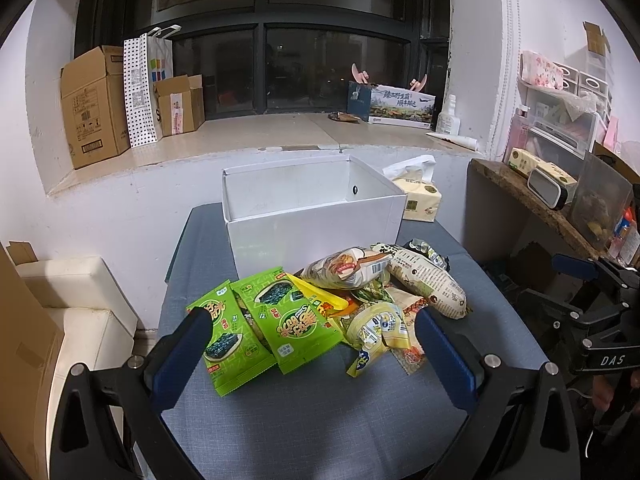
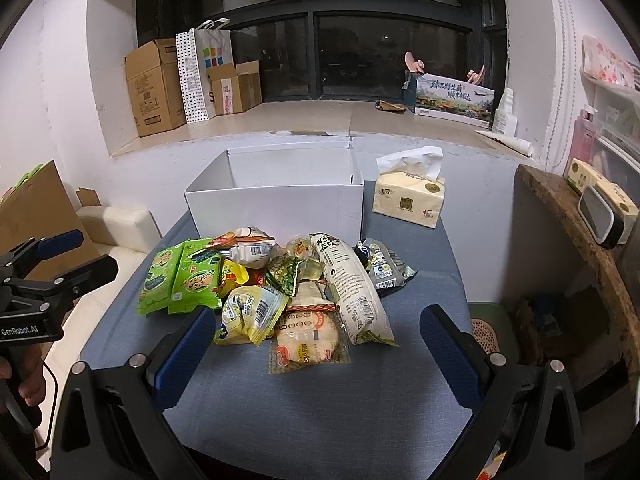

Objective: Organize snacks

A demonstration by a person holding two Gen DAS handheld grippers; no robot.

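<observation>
Both hand-held grippers hover spread and empty, left hand-held gripper (image 1: 312, 332) and right hand-held gripper (image 2: 316, 330), over the snacks (image 2: 288, 284) piled on the desk (image 2: 320, 400) before an open white box (image 2: 276, 204).

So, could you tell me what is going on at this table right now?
A person holds a pair of tongs in each hand, sorting snacks. The left tongs and right tongs both hang open over the blue table, gripping nothing. A pile of snack packets, with two green seaweed packs at its left edge, lies loose in front of an open white box. The part of the box interior in view looks empty. A tissue pack sits beside the box.
</observation>
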